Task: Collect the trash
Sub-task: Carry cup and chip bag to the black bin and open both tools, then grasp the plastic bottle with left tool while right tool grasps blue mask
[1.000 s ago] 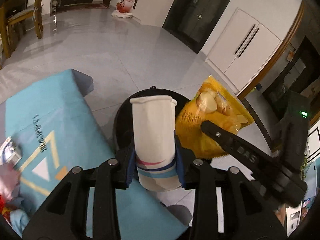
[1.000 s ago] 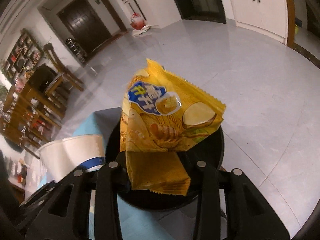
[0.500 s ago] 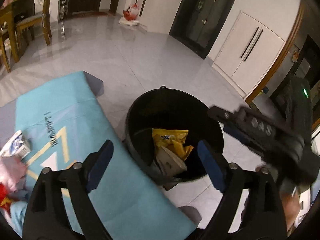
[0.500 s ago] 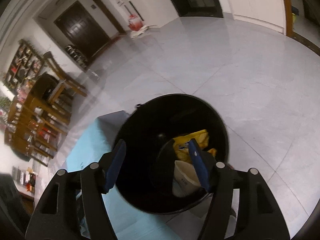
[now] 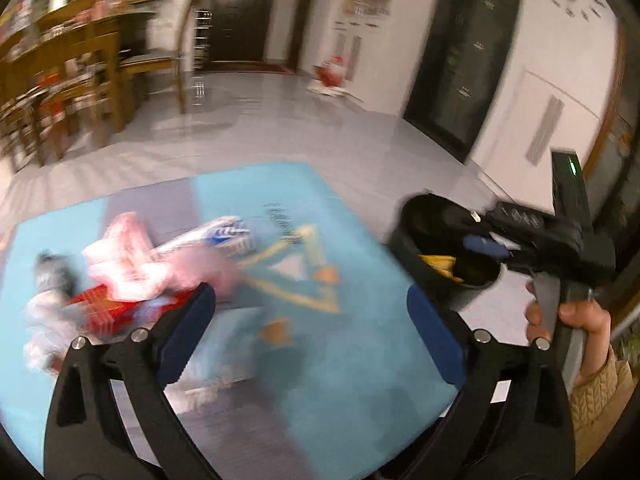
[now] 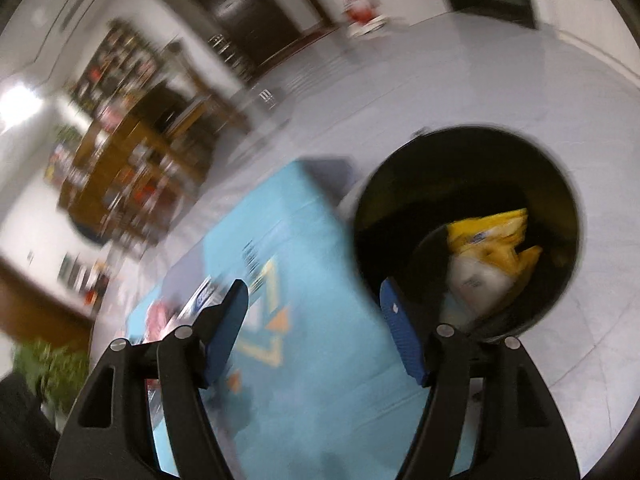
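Observation:
My left gripper (image 5: 310, 316) is open and empty above a blue table cloth (image 5: 348, 360). A blurred pile of trash (image 5: 132, 268), pink, white and red wrappers, lies on the cloth to its left. The black bin (image 5: 436, 256) stands off the table's right end. My right gripper (image 6: 314, 308) is open and empty, between the cloth (image 6: 312, 360) and the bin (image 6: 560, 184). The yellow chip bag (image 6: 492, 236) and the white paper cup (image 6: 476, 284) lie inside the bin. The right gripper also shows in the left wrist view (image 5: 504, 236), over the bin.
Grey tiled floor (image 5: 304, 128) surrounds the table. Wooden shelves and a chair (image 5: 80, 80) stand at the far left. White cabinets (image 5: 556, 120) and a dark door line the right wall. A red bag (image 5: 332, 76) sits on the far floor.
Both grippers opened and dropped the paper cup and chip bag into the bin. Both have since swung left, away from the bin and over the table.

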Motion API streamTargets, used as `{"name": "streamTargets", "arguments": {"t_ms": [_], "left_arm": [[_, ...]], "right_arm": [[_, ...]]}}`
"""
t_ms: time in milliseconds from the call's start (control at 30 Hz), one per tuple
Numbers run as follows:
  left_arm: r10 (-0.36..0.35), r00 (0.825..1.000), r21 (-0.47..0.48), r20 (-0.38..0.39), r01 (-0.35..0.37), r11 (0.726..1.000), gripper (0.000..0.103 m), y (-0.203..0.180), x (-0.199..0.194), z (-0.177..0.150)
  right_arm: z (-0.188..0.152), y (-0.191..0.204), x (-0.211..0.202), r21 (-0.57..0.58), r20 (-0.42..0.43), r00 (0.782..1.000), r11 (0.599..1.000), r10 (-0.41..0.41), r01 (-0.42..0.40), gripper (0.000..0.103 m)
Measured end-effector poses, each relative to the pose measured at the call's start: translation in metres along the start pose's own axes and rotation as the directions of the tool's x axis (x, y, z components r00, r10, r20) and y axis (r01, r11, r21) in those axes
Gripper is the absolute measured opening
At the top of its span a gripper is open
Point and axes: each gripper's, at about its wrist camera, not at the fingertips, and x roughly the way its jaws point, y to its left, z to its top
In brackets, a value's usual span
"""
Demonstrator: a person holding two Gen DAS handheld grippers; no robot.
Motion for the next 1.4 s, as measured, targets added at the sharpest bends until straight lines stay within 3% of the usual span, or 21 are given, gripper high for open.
{"name": "streamTargets", "arguments": {"t_ms": [100, 167, 267, 333, 433, 567, 667, 767, 933, 1067, 1100, 1200, 1233, 1400], "left_arm": [[0.085, 0.996, -0.084, 0.010, -0.084, 0.993, 0.099, 0.056, -0.028, 0.003], [0.138, 0.990, -0.200, -0.026, -0.140, 0.970, 0.099, 0.105, -0.042, 0.004], [0.114, 0.991, -0.418, -0.069, -0.133, 0.899, 0.099, 0.174, -0.056, -0.001], [0.092, 0.992, -0.507, -0.081, -0.120, 0.853, 0.099, 0.203, -0.059, -0.006], [0.085, 0.991, -0.535, -0.103, -0.127, 0.836, 0.098, 0.221, -0.055, -0.016], [-0.061, 0.990, -0.600, -0.130, -0.030, 0.799, 0.098, 0.222, -0.029, -0.025], [-0.065, 0.988, -0.594, -0.137, -0.030, 0.804, 0.098, 0.215, -0.022, -0.023], [-0.026, 0.986, -0.585, -0.162, -0.075, 0.808, 0.094, 0.208, -0.012, -0.020], [0.008, 0.972, -0.564, -0.237, -0.144, 0.813, 0.076, 0.201, 0.013, -0.025], [0.030, 0.965, -0.556, -0.259, -0.174, 0.813, 0.061, 0.202, 0.019, -0.030], [0.031, 0.965, -0.557, -0.259, -0.175, 0.812, 0.055, 0.203, 0.020, -0.031], [0.027, 0.969, -0.562, -0.246, -0.166, 0.810, 0.019, 0.204, 0.019, -0.033], [0.033, 0.970, -0.560, -0.241, -0.167, 0.811, 0.016, 0.203, 0.018, -0.033], [0.012, 0.977, -0.575, -0.212, -0.135, 0.807, 0.008, 0.205, 0.008, -0.034]], "right_arm": [[-0.017, 0.030, 0.015, -0.062, -0.080, 0.995, 0.996, 0.062, -0.067, 0.069], [-0.034, 0.055, 0.028, -0.133, -0.141, 0.987, 0.986, 0.082, -0.100, 0.069], [-0.048, 0.077, 0.042, -0.207, -0.188, 0.979, 0.971, 0.076, -0.115, 0.069], [-0.056, 0.088, 0.052, -0.242, -0.216, 0.974, 0.963, 0.069, -0.122, 0.069], [-0.063, 0.096, 0.065, -0.254, -0.251, 0.966, 0.958, 0.067, -0.133, 0.069], [-0.072, 0.097, 0.081, -0.253, -0.292, 0.955, 0.958, 0.055, -0.132, 0.069], [-0.074, 0.100, 0.092, -0.255, -0.320, 0.946, 0.958, 0.048, -0.135, 0.069], [-0.078, 0.104, 0.099, -0.235, -0.347, 0.935, 0.960, 0.066, -0.155, 0.069], [-0.082, 0.108, 0.114, -0.146, -0.412, 0.903, 0.969, 0.122, -0.198, 0.069], [-0.086, 0.116, 0.119, -0.144, -0.425, 0.897, 0.970, 0.119, -0.197, 0.069], [-0.086, 0.118, 0.120, -0.136, -0.428, 0.895, 0.970, 0.124, -0.199, 0.069], [-0.090, 0.119, 0.122, -0.115, -0.429, 0.892, 0.971, 0.140, -0.208, 0.069], [-0.091, 0.120, 0.122, -0.125, -0.424, 0.896, 0.971, 0.135, -0.206, 0.069], [-0.094, 0.121, 0.118, -0.157, -0.421, 0.899, 0.966, 0.121, -0.203, 0.039]]}}
